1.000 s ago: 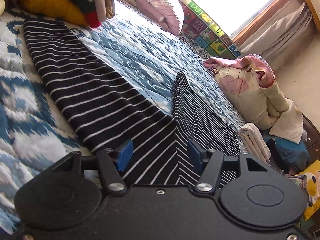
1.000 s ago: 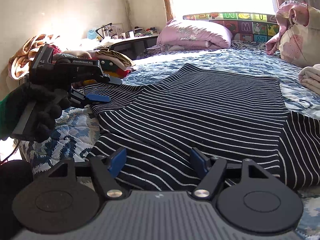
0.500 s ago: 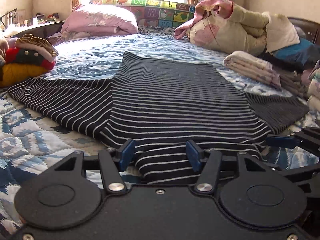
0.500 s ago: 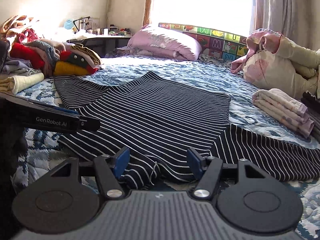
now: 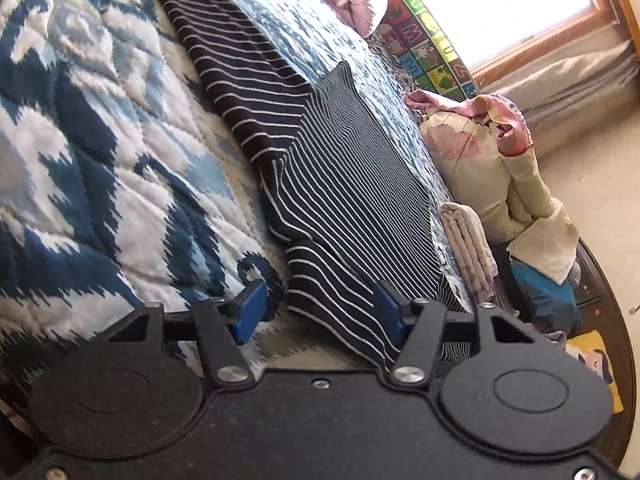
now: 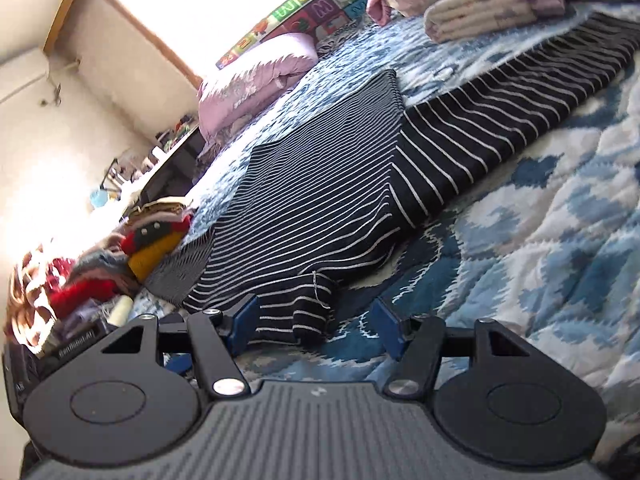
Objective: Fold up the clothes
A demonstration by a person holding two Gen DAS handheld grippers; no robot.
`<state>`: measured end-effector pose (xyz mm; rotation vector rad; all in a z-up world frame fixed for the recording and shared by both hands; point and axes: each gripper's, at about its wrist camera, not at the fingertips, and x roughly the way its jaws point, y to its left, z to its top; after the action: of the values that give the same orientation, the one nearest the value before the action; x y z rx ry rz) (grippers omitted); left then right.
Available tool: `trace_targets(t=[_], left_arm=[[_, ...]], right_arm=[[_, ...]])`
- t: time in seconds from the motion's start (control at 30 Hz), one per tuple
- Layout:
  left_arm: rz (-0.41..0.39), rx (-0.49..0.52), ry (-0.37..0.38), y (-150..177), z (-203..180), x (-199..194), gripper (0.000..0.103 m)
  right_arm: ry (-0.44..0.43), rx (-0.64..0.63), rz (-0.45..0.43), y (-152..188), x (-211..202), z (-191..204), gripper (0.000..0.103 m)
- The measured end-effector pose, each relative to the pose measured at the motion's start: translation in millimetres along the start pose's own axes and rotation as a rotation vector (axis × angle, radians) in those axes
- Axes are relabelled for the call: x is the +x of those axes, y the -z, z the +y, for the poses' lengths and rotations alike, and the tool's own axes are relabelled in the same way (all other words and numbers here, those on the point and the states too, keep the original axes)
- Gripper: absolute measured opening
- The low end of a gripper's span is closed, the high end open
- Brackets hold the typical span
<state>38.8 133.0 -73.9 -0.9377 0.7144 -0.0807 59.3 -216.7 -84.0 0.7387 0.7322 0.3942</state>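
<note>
Sweater (image 5: 348,200), black with thin white stripes: lying spread flat on blue-and-white quilt (image 5: 100,160), body stretching away ahead of both grippers, one sleeve running out to each side.

Left gripper (image 5: 320,312): pointing down over near edge of sweater, jaws standing moderately apart. Straddling a narrow striped fold, with far-side pad at or just against cloth and other pad hanging clear over bare quilt. Not pinching anything. Beyond sweater, off to gripper's right: folded towels (image 5: 468,240) lying stacked, and a cream bundle (image 5: 492,168) with pink trim sitting just behind them.

Right gripper (image 6: 316,324): hovering low at same near edge, view tilting strongly. Jaws likewise moderately apart, bracketing small striped collar piece. Left pad touching or just beside its edge, hard to tell which; right pad standing well clear over quilt. No grip on cloth.

Ahead and left of right gripper: heap of clothes (image 6: 152,248) in red and yellow lying just past sweater's far sleeve. Farther on: pink pillow (image 6: 256,76) resting at head of bed.
</note>
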Motion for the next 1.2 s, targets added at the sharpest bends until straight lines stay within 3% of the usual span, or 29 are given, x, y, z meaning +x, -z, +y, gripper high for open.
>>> trace_targets(t=[0.1,0.13,0.17,0.2,0.23,0.3,0.5,0.63,0.67,0.7,0.77,0.83,0.97,1.03,1.2], left_arm=[[-0.018,-0.005,0.015,3,-2,9,0.054],[-0.018,0.007,0.014,5,-3,11,0.044],[-0.006,0.021,0.005,7,-4,14,0.020],[0.001,0.031,-0.005,8,-6,16,0.010],[-0.004,0.041,-0.007,9,-9,15,0.010],[-0.010,0.095,-0.033,10,-13,13,0.011],[0.025,0.050,-0.033,11,3,14,0.018],[0.039,0.015,-0.040,11,5,2,0.021],[0.037,0.022,-0.046,11,3,-1,0.026],[0.027,0.042,-0.052,11,-2,-5,0.032],[-0.001,0.101,-0.071,11,-15,-12,0.061],[-0.027,0.179,-0.104,12,-31,-17,0.074],[-0.017,0.340,-0.100,11,-65,-15,0.083],[0.005,0.395,-0.058,10,-80,-6,0.083],[0.063,0.575,-0.048,4,-134,33,0.082]], right_arm=[[-0.036,0.094,-0.002,1,20,-6,0.064],[-0.039,0.078,-0.002,1,25,-2,0.063],[-0.038,0.058,0.001,1,31,2,0.050],[-0.038,0.055,0.018,3,36,3,0.037],[-0.038,0.061,0.043,5,43,2,0.011],[-0.032,0.070,0.032,13,39,2,0.011],[-0.020,0.035,0.067,14,33,-1,0.008],[-0.005,0.047,0.077,8,17,0,0.019],[0.005,0.061,0.076,5,12,-1,0.024],[0.019,0.070,0.063,2,6,-2,0.028],[0.054,0.059,0.011,-7,-7,-5,0.048],[0.100,0.026,-0.034,-14,-15,-11,0.051],[0.132,0.017,-0.077,-21,-15,-24,0.049],[0.127,0.015,-0.096,-24,-12,-26,0.049],[0.074,0.057,-0.135,-31,2,-33,0.050]])
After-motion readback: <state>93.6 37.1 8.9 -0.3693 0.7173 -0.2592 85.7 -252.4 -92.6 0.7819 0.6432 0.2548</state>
